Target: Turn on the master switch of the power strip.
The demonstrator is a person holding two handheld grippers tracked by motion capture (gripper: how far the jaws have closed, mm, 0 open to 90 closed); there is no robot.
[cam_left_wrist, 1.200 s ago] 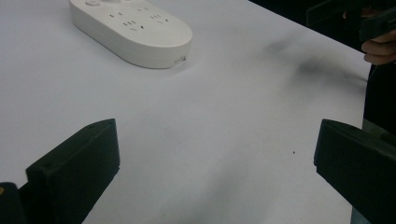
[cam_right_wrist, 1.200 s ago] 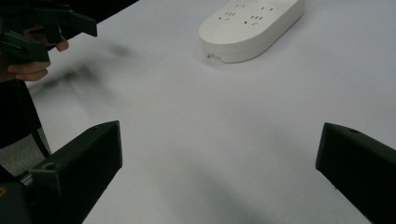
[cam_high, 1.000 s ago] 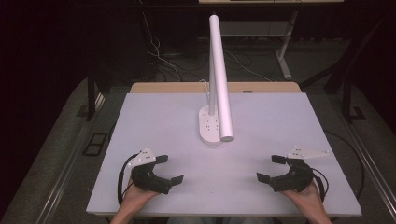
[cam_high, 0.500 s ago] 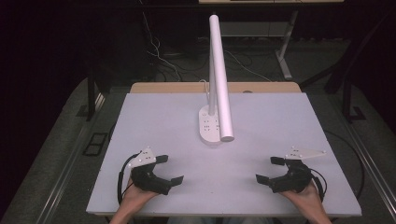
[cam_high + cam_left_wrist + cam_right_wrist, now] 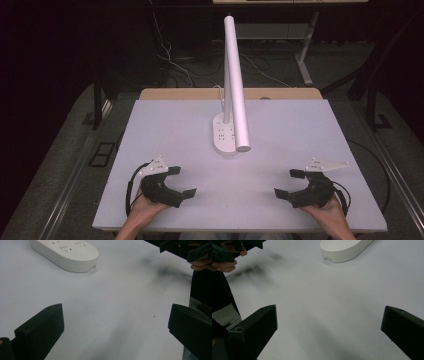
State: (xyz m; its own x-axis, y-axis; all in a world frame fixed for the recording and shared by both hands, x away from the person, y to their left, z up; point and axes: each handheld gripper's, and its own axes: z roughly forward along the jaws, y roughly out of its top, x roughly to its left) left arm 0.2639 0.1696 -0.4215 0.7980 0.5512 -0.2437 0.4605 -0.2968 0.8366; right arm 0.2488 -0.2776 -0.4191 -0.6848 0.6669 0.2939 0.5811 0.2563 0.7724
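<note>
A white lamp [image 5: 233, 95] stands mid-tabletop, ahead of and between both grippers, left [image 5: 181, 182] and right [image 5: 288, 183], jaws wide open, empty.

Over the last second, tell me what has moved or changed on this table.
Nothing has visibly changed. The left gripper and right gripper rest open and empty near the front edge of the white table, and the white desk lamp with the oval socket base stands where it was, untouched.
</note>
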